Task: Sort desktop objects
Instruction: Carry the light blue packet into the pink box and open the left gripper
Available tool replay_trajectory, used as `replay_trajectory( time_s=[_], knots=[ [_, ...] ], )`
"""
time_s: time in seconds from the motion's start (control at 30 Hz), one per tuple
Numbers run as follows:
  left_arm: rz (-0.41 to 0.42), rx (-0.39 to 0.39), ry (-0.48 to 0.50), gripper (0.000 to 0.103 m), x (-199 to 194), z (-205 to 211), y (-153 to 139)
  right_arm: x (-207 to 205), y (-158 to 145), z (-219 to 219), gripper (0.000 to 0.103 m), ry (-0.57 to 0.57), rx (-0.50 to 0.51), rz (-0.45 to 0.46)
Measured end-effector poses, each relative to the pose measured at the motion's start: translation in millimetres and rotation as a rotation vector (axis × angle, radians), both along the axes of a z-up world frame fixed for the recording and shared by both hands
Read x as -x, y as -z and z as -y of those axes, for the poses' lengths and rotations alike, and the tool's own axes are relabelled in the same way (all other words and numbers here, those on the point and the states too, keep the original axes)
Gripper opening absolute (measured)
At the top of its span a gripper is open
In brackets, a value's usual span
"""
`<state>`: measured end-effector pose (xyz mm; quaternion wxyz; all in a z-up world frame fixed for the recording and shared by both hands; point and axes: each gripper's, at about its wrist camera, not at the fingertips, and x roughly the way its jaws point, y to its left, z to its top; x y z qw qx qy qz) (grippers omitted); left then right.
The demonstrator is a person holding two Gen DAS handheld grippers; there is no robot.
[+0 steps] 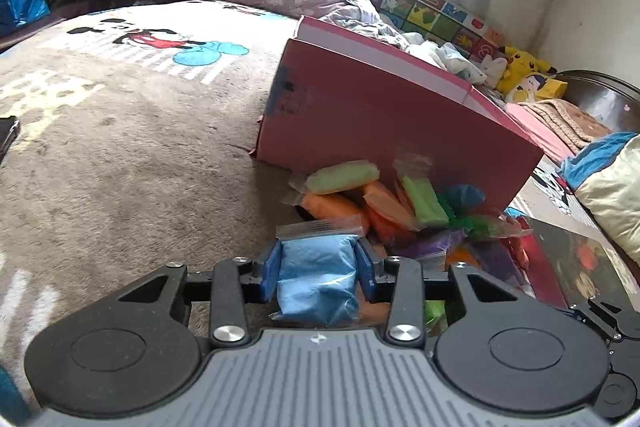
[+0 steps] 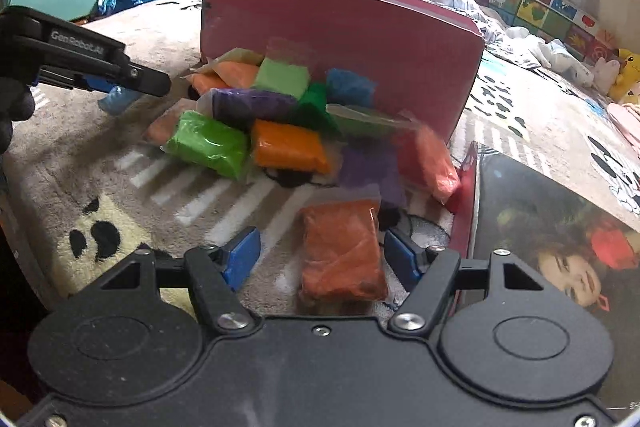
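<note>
Bedroom, brown cartoon blanket [image 1: 132, 155] over bed. Left gripper [image 1: 316, 267] clamped on light-blue clay bag [image 1: 316, 283]. Right gripper [image 2: 320, 259] half open; dark-orange bag [image 2: 340, 251] lies between pads, not squeezed. Coloured bag pile [image 2: 276, 115] against pink box [image 2: 340, 39], mid-blanket.

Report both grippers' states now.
Left gripper: shut on the light blue packet.
Right gripper: open, with the orange packet between its fingers, not gripped.

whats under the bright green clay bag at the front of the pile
The bright green clay bag lies mostly on the grey blanket, its far edge against a purple bag. Anything directly beneath it is covered.
</note>
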<state>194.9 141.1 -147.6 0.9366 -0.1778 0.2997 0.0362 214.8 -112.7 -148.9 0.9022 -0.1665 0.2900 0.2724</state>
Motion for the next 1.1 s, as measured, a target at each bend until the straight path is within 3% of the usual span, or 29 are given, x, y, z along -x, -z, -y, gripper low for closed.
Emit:
replay_trajectory(
  time_s=[0.37,0.63,0.77,1.1],
  knots=[
    [0.044,-0.031,-0.001,0.038,10.9,18.9,-20.5,-7.4,-4.6,15.4,0.066,0.014,-0.086,-0.009],
    [0.099,-0.042,0.009,0.038,15.5,35.2,-49.0,4.8,-3.8,3.2,0.063,-0.065,0.015,0.11],
    [0.139,-0.041,0.022,0.038,17.5,40.8,-68.8,10.3,5.2,-6.9,0.055,-0.121,0.084,0.121],
    [0.198,-0.081,0.067,0.038,4.9,53.2,-107.9,10.2,2.9,1.4,0.052,-0.098,0.036,0.1]
  ],
)
